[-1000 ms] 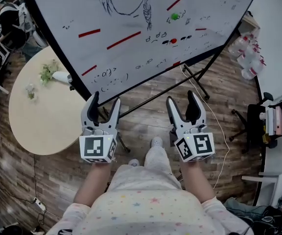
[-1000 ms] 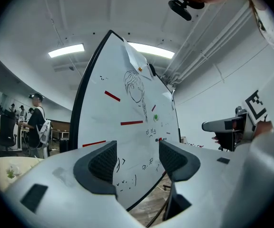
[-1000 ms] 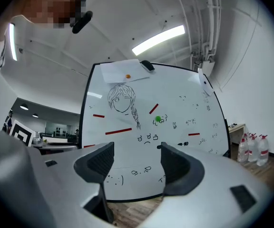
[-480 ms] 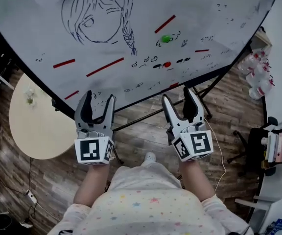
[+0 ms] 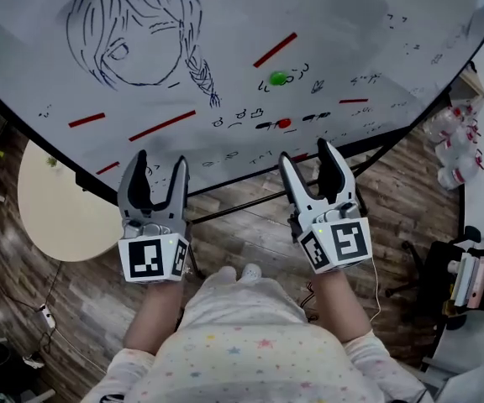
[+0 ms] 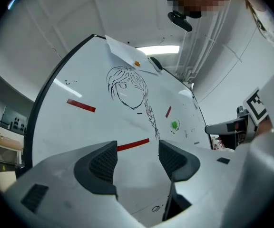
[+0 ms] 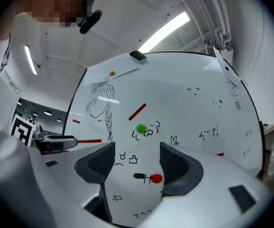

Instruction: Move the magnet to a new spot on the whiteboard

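A large whiteboard (image 5: pixel 351 23) tilts across the top of the head view. A round green magnet (image 5: pixel 277 79) sits on it below a short red bar (image 5: pixel 275 49). A smaller round red magnet (image 5: pixel 284 123) lies lower, beside black scribbles. My right gripper (image 5: pixel 306 154) is open and empty just below the board's lower edge, under the red magnet. In the right gripper view the red magnet (image 7: pixel 156 178) shows between the jaws and the green magnet (image 7: pixel 140 128) above them. My left gripper (image 5: pixel 157 164) is open and empty further left, facing a long red bar (image 6: pixel 132 145).
A sketched girl's head (image 5: pixel 133 40) fills the board's upper left. More red bars (image 5: pixel 86 119) lie on the left. The board's stand bar (image 5: pixel 250 208) crosses the wooden floor. A round table (image 5: pixel 57 217) is at the left, bottles (image 5: pixel 456 149) and a chair (image 5: pixel 469 280) at the right.
The person has stepped closer to the whiteboard, which now fills more of the head view. Both grippers have come up to its lower edge and stay open.
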Available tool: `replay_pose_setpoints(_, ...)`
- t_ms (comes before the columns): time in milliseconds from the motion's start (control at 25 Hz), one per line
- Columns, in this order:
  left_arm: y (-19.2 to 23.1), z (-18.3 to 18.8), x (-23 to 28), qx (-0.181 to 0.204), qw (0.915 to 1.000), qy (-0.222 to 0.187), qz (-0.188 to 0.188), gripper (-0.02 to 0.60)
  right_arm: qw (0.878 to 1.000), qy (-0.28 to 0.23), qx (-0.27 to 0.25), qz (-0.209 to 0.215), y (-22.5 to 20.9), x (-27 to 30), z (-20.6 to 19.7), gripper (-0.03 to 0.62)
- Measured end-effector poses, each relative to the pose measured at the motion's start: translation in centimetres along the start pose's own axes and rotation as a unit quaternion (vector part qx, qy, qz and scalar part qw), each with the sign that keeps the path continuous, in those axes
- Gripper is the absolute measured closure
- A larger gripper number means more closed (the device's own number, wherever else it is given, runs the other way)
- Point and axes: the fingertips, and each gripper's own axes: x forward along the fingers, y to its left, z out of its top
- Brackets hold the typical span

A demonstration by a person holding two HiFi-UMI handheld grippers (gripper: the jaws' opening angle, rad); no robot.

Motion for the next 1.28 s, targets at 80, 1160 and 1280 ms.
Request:
replay_pose_setpoints(80,0.2,0.2,0.4,0.004,1.0,-0.001,0.004,0.328,1.0,-0.001,0.002,0.005,0.0,0.6,0.1,0.322)
replay_pose_setpoints(1160,2.0,5.0,3.2,0.041,0.9967,-0.059,0.037,0.331,0.999,-0.017,-0.022,0.019,-0.9,8.1,3.8,0.384)
replay_pose_setpoints(1280,2.0,5.1,3.4,0.044,0.9965,-0.059,0.04,0.333,0.999,-0.017,-0.03,0.021,-1.0,8.6,3.8,0.391)
